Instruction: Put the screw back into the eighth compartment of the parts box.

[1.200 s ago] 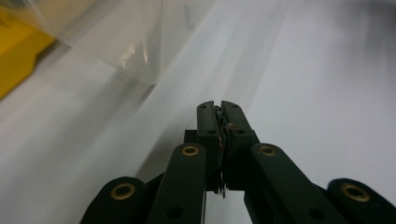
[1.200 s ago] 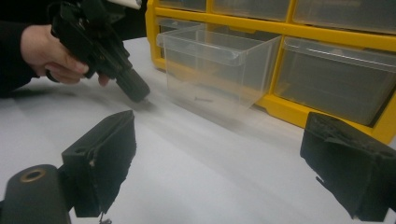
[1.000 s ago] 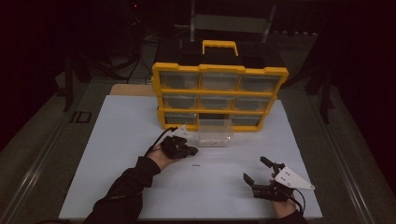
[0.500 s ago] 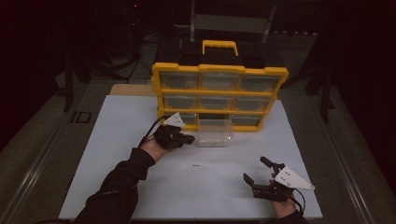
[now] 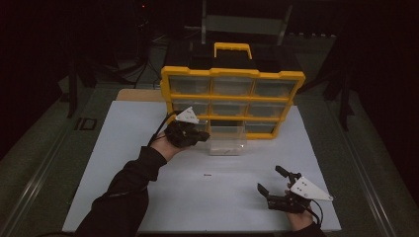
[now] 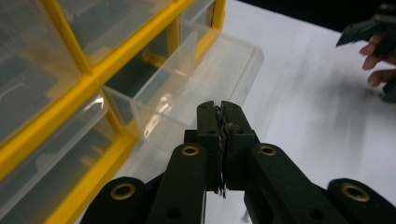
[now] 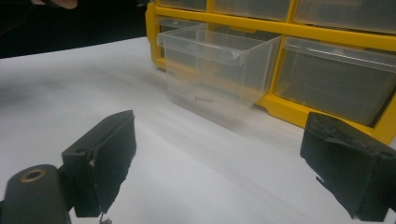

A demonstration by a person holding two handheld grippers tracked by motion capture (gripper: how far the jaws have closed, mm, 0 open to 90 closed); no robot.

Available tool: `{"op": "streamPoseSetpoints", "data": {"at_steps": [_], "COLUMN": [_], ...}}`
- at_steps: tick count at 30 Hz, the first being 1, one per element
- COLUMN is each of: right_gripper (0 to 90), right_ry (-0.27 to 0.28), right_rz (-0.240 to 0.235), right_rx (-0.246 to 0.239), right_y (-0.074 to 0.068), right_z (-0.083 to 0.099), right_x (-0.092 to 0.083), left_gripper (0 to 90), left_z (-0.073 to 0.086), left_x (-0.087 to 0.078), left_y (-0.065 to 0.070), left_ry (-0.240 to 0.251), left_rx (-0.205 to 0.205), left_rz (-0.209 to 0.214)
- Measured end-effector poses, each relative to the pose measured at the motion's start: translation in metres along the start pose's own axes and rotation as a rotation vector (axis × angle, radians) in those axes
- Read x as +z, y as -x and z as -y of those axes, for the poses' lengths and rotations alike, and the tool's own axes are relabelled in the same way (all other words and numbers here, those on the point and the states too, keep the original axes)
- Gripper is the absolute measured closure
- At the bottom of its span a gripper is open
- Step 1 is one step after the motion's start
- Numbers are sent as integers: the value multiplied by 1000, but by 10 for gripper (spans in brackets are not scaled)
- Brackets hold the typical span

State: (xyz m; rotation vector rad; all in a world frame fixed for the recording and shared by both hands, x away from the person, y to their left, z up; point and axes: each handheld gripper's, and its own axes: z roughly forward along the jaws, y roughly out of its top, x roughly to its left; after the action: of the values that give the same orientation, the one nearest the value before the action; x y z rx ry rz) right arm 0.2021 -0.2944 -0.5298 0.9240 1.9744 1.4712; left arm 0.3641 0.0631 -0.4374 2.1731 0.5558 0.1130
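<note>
A: While the left claw (image 5: 203, 137) hangs clenched on something small and dark, too small to name, beside the clear drawer (image 5: 227, 140), why there?

B: Probably to drop it in. Drawer stands pulled out of the yellow organizer (image 5: 232, 101), mid-counter toward the far edge.

A: Right claw (image 5: 273, 180)?

B: Released, jaws wide, resting near the counter's (image 5: 123, 163) near right corner, seemingly idle. No brand or lettering legible.

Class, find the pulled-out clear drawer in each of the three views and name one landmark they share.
High view: clear drawer centre, at the cabinet's bottom row.
Left gripper view: upper middle, beyond the shut left gripper.
Right gripper view: upper centre.
Shared landmark: yellow drawer cabinet.
</note>
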Motion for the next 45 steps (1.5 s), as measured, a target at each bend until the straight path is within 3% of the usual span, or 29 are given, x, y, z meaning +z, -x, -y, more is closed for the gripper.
{"op": "streamPoseSetpoints", "data": {"at_steps": [16, 30, 35, 45], "right_gripper": [107, 108, 107, 108], "right_ry": [6, 7, 7, 7], "right_rz": [0, -2, -4, -4], "right_rx": [0, 1, -2, 1], "right_y": [1, 1, 1, 1], "right_z": [0, 0, 0, 0], "right_x": [-1, -1, -1, -1], "left_gripper": [873, 873, 872, 870], "left_z": [-32, -42, -44, -44], "left_x": [15, 37, 45, 59], "left_y": [3, 11, 10, 9], "left_ry": [12, 12, -34, -93], "left_rx": [19, -30, -57, -70], "left_rz": [-22, -54, -87, -86]}}
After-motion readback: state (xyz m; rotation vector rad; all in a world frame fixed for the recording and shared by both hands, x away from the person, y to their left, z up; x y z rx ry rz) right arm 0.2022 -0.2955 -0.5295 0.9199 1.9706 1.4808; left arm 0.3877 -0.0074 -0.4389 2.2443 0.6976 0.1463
